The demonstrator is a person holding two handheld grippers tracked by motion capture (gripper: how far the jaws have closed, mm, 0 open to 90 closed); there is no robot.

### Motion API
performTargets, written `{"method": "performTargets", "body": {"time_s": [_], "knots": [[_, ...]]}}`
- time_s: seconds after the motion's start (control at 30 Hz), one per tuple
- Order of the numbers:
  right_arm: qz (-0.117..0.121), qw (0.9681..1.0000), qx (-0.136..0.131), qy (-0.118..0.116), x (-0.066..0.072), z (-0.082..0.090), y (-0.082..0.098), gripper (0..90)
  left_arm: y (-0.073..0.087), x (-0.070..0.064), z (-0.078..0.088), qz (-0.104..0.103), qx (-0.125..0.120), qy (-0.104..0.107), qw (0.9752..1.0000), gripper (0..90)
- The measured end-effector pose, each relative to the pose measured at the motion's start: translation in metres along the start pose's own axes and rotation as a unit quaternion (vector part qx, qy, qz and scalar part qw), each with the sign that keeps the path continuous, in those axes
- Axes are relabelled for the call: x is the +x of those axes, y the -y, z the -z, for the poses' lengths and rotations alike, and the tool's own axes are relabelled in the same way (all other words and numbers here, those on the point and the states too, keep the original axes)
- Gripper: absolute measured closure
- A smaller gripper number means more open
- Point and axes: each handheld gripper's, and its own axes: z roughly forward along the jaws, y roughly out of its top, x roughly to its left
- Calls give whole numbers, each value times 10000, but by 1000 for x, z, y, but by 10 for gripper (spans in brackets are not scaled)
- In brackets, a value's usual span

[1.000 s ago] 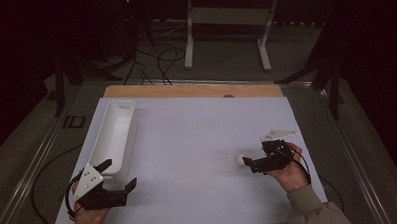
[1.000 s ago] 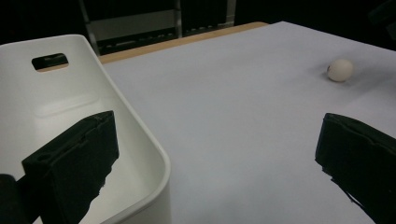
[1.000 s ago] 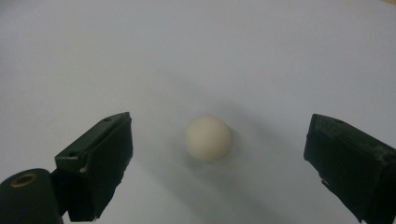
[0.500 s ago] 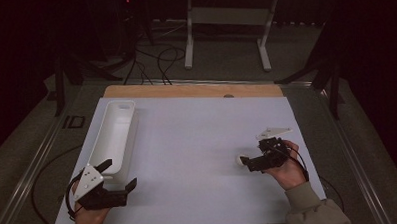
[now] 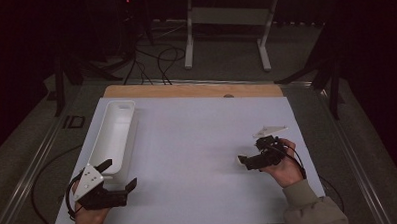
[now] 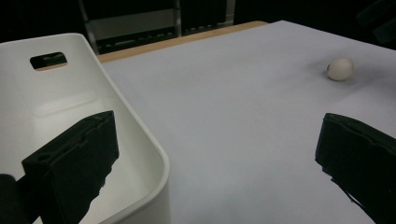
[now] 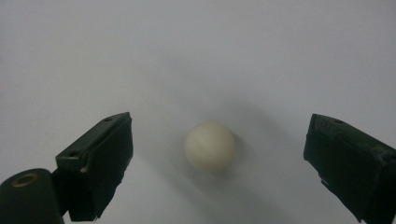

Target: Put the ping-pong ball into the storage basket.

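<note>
The ball (image 7: 209, 145) lies on the white worktop (image 5: 197, 142) toward its right side, a small off-white sphere resting bare on the surface. The right gripper (image 7: 217, 158) is lowered over it with jaws spread wide, one on either side and neither touching it; in the high view the ball (image 5: 239, 160) sits at the tip of that gripper (image 5: 246, 161), just left of the hand (image 5: 283, 166). The left gripper (image 5: 119, 176) rests at the near left corner, jaws also spread apart and holding nothing; one jaw hangs over the near end of the white bin (image 6: 70, 116), the other over the bare worktop. The bin (image 5: 115, 135) runs lengthwise along the left edge, well apart from the ball (image 6: 340, 68).
</note>
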Motion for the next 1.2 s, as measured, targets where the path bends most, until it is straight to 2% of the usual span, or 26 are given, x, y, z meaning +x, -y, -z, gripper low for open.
{"method": "performTargets", "body": {"time_s": [0.53,1.2], "knots": [[-69,9999,84,-47,-3,-8,-2,81,0,0,0,-1,0,-1,10000,0],[-22,9997,250,-41,-3,-22,-2,83,0,0,0,-13,-8,9,10000,0]]}}
